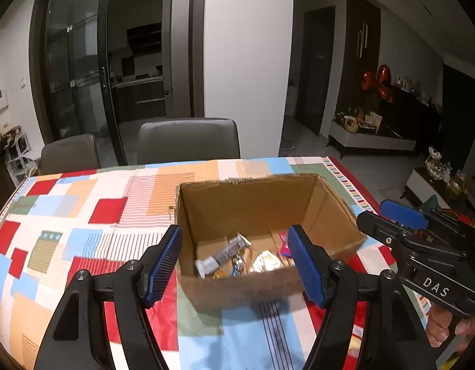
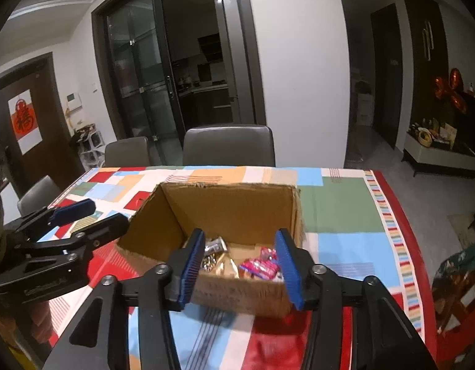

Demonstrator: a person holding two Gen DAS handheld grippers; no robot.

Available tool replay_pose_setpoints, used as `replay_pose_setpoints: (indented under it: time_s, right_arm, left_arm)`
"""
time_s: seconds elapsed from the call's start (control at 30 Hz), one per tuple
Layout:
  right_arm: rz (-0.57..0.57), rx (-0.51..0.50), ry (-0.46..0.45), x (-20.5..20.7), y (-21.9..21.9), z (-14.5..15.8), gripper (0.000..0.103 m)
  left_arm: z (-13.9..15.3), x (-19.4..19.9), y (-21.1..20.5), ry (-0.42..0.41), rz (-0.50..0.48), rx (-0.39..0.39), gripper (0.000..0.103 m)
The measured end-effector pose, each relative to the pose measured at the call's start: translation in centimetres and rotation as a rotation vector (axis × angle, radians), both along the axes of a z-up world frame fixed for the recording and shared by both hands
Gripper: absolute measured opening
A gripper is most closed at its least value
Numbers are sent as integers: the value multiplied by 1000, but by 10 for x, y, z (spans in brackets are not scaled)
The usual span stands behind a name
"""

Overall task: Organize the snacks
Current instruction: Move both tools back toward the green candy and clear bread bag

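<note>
An open cardboard box [image 1: 252, 203] [image 2: 231, 209] stands on the patchwork tablecloth [image 1: 83, 215] [image 2: 339, 209]. Inside lie several snacks: a blurred silver-and-white bar [image 1: 225, 254], gold-wrapped packets [image 1: 266, 262] [image 2: 225, 265] and a pink packet [image 2: 262, 266]. My left gripper [image 1: 234, 265] [image 2: 109, 212] hovers over the box's near edge, open, with nothing between its blue pads [image 1: 163, 265]. My right gripper [image 2: 239, 269] [image 1: 373, 212] hangs over the same near edge from the right side, also open and holding nothing. A hand [image 1: 444, 326] grips its handle.
Two grey chairs [image 1: 188, 140] [image 1: 69, 152] stand at the table's far side. The table's right edge [image 2: 400, 215] drops to the floor. A dark bag-like item [image 2: 459, 277] sits at the right. Glass doors and a white wall lie beyond.
</note>
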State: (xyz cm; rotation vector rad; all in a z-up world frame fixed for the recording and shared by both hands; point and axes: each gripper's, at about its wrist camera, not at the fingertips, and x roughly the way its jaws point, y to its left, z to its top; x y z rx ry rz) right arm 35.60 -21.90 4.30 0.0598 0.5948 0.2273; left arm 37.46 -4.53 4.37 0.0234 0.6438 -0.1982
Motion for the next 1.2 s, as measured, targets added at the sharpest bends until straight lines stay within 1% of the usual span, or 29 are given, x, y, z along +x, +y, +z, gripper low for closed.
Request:
replay_pose_setpoints:
  time_s: [0.1, 0.27, 0.3, 0.37, 0.43, 0.6, 0.8, 0.9, 1.1, 1.2]
  right_arm:
    - [-27, -6, -5, -15, -4, -4, 49]
    - [-64, -11, -11, -42, -8, -11, 50]
    - [-72, -5, -7, -47, -9, -12, 50]
    - [-85, 4, 8, -54, -11, -16, 56]
    - [-101, 12, 27, -60, -15, -21, 56]
    - [-152, 49, 112, -72, -25, -42, 56]
    - [-203, 96, 193, -90, -32, -78, 56]
    - [-242, 113, 208, -98, -35, -92, 56]
    - [-303, 138, 239, -109, -42, -115, 56]
    - [-334, 160, 263, -115, -47, -131, 57]
  left_arm:
    - [-2, -19, 3, 0, 13, -9, 70]
    - [-6, -44, 4, -5, 30, -3, 70]
    - [-8, -47, 4, -1, 32, -4, 70]
    - [-11, -53, 5, 15, 30, -14, 70]
    - [-17, -60, 5, 29, 36, -16, 70]
    - [-38, -74, 6, 84, 55, -30, 70]
    - [-64, -88, 6, 124, 86, -27, 69]
    - [-76, -95, 6, 145, 94, -39, 69]
    - [-100, -105, 7, 158, 117, -38, 69]
    - [-113, -109, 6, 182, 111, -52, 69]
